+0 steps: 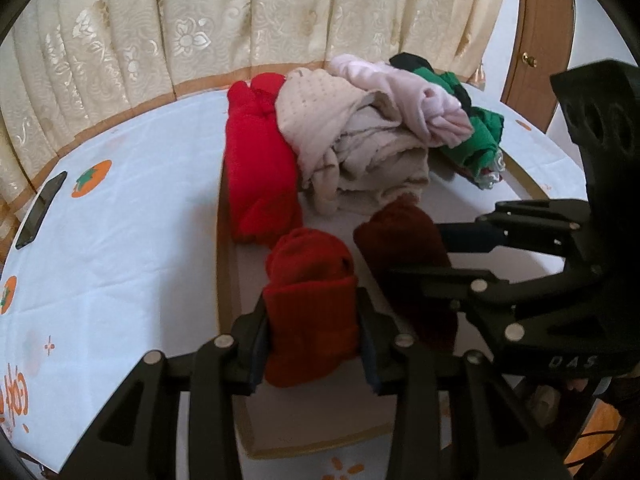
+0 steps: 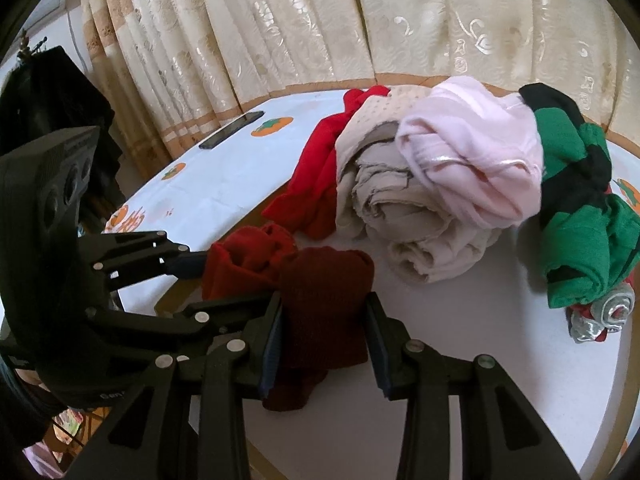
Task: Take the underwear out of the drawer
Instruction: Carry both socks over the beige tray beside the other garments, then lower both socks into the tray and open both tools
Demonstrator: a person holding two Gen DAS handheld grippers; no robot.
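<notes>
**Both grippers holding rolled underwear over the drawer**

I am pinching a rust-red roll (image 1: 310, 316) in my left gripper (image 1: 312, 340); the pads are pressing on both of its sides, and the roll is sticking up between the fingers. My right gripper (image 2: 324, 344) is clamping a maroon roll (image 2: 324, 312) the same way, with its lower end hanging below the pads. The two rolls are sitting just beside each other, near the front of the drawer (image 1: 224, 280), which is lying open with a pale floor.

Further back in the drawer, a bright red piece (image 1: 256, 164) is lying along the left wall. Next to it a beige bundle (image 1: 360, 160) is resting with a pink roll (image 2: 472, 168) on top. A green-and-black piece (image 2: 580, 216) is lying to the right, with a small silver-and-red roll (image 2: 604, 316) at its near end.

A white cloth (image 1: 132, 232) with orange fruit prints is lying left of the drawer, and a dark phone (image 1: 40, 210) is resting on it near the curtain (image 1: 200, 20).
</notes>
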